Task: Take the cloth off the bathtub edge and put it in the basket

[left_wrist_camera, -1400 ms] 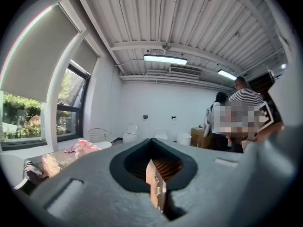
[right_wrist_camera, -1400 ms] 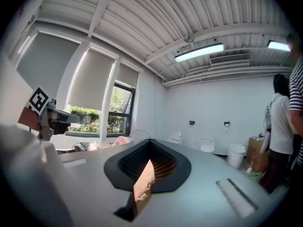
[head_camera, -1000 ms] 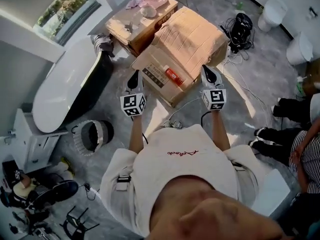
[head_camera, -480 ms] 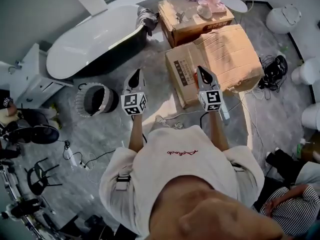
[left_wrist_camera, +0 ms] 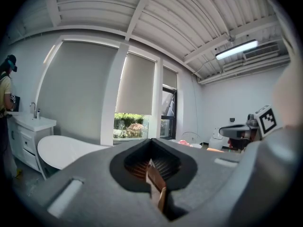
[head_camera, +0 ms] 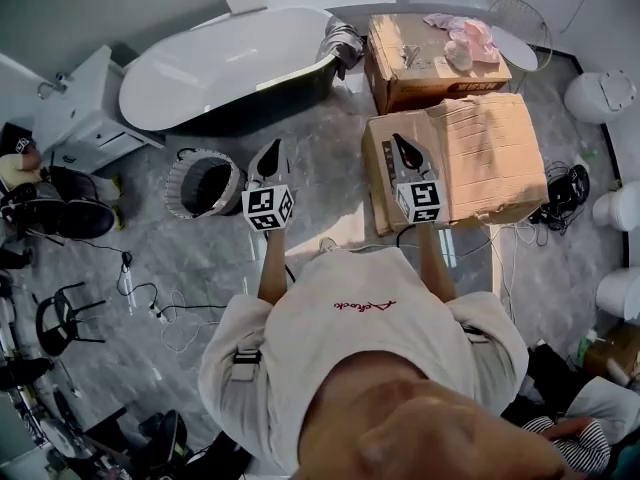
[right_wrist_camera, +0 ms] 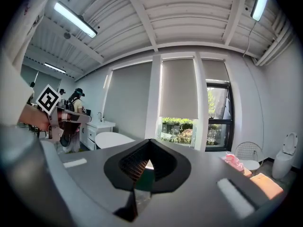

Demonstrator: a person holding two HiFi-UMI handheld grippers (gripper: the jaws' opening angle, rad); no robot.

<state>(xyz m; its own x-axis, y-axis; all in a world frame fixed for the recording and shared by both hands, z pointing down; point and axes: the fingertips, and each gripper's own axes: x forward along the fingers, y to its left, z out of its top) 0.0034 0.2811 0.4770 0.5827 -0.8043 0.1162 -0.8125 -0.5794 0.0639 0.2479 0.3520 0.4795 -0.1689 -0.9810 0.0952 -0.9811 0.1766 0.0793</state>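
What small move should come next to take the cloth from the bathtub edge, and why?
Probably move the right claw forward toward the cloth draped over the end of the bathtub, opening it on the way. Both it and the left claw are shut, empty and well short of the bathtub.

light: bright daylight from window (right_wrist_camera: 194, 126) | edges: fisheye-warped, dark corners

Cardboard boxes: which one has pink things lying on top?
The smaller box, beside the bathtub end where the cloth hangs, carries the pink items. The larger box by the right gripper has nothing on top.
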